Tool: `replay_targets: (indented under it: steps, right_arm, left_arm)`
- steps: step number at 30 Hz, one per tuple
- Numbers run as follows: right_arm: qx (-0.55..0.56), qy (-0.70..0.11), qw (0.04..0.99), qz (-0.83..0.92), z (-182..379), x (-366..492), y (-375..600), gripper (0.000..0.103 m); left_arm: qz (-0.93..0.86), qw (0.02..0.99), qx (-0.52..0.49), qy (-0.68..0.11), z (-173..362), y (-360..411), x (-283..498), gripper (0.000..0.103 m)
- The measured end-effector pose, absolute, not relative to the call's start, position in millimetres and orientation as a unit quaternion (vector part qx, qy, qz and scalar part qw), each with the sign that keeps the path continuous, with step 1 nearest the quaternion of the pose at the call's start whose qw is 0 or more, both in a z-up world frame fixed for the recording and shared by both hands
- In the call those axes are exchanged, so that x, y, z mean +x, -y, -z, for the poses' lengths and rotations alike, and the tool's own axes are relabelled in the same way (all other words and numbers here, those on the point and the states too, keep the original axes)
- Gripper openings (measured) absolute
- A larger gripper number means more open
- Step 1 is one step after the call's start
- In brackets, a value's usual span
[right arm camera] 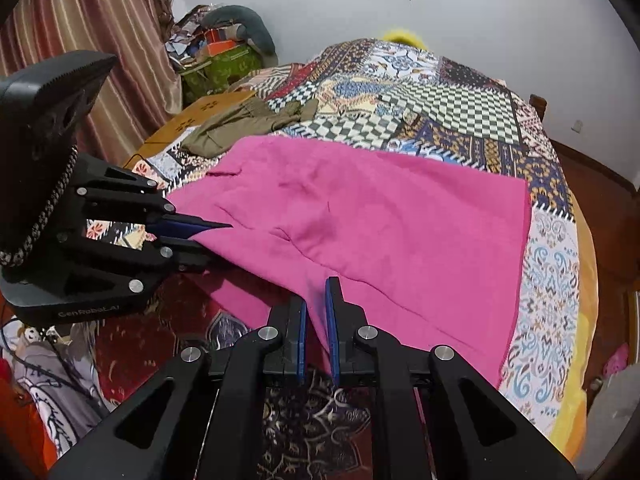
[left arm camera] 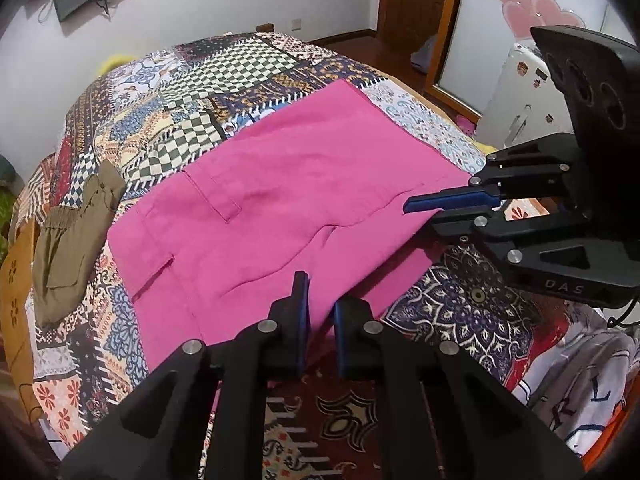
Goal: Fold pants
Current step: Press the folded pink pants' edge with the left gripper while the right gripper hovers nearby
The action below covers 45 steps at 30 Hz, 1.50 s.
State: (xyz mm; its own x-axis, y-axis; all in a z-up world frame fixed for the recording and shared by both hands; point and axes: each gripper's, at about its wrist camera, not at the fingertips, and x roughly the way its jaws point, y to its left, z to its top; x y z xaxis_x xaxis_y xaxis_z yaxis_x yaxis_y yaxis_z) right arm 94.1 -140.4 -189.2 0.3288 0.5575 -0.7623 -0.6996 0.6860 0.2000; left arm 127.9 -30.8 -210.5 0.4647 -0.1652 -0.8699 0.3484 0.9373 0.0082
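Note:
Pink pants (left arm camera: 288, 200) lie spread on the patchwork bedspread (left arm camera: 224, 68), also in the right wrist view (right arm camera: 400, 220). My left gripper (left arm camera: 320, 312) is shut on the pants' near edge, with pink cloth pinched between its blue pads. It shows in the right wrist view (right arm camera: 208, 240) at the left, clamped on the cloth edge. My right gripper (right arm camera: 316, 320) is shut on the near edge too, with cloth between its pads. It appears in the left wrist view (left arm camera: 424, 210) at the right, gripping the edge.
An olive garment (left arm camera: 72, 232) lies folded at the bed's left side, also in the right wrist view (right arm camera: 236, 124). A white printed cloth (left arm camera: 580, 380) sits near the front right. A wardrobe door (left arm camera: 452, 28) stands beyond the bed.

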Motion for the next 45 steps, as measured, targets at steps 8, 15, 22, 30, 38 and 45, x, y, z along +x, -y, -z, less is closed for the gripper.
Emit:
replay_targets:
  steps: [8, 15, 22, 30, 38, 45]
  right_arm:
    - [-0.082, -0.459, 0.798, -0.383, 200.6, 91.7, 142.6, 0.013]
    - [-0.064, -0.473, 0.799, -0.366, 192.1, 96.0, 160.5, 0.023]
    - [-0.036, -0.45, 0.818, -0.356, 165.2, 97.8, 180.1, 0.023]
    - [-0.029, -0.438, 0.818, -0.371, 161.5, 110.0, 154.5, 0.032]
    - [-0.052, -0.49, 0.788, -0.37, 208.0, 120.8, 127.3, 0.032]
    - [-0.036, -0.49, 0.805, -0.333, 215.8, 126.7, 156.2, 0.044]
  left_arm:
    - [0.155, 0.847, 0.091, -0.501, 209.7, 29.5, 120.3, 0.012]
    - [0.168, 0.849, 0.06, -0.497, 192.9, 18.8, 108.0, 0.018]
    - [0.165, 0.871, 0.043, -0.461, 161.7, 10.0, 102.6, 0.019]
    - [0.147, 0.866, -0.001, -0.477, 172.8, 3.8, 137.7, 0.031]
    - [0.136, 0.842, -0.012, -0.523, 217.9, -1.1, 145.4, 0.031]
    - [0.121, 0.851, -0.04, -0.51, 218.6, -29.4, 129.1, 0.031]
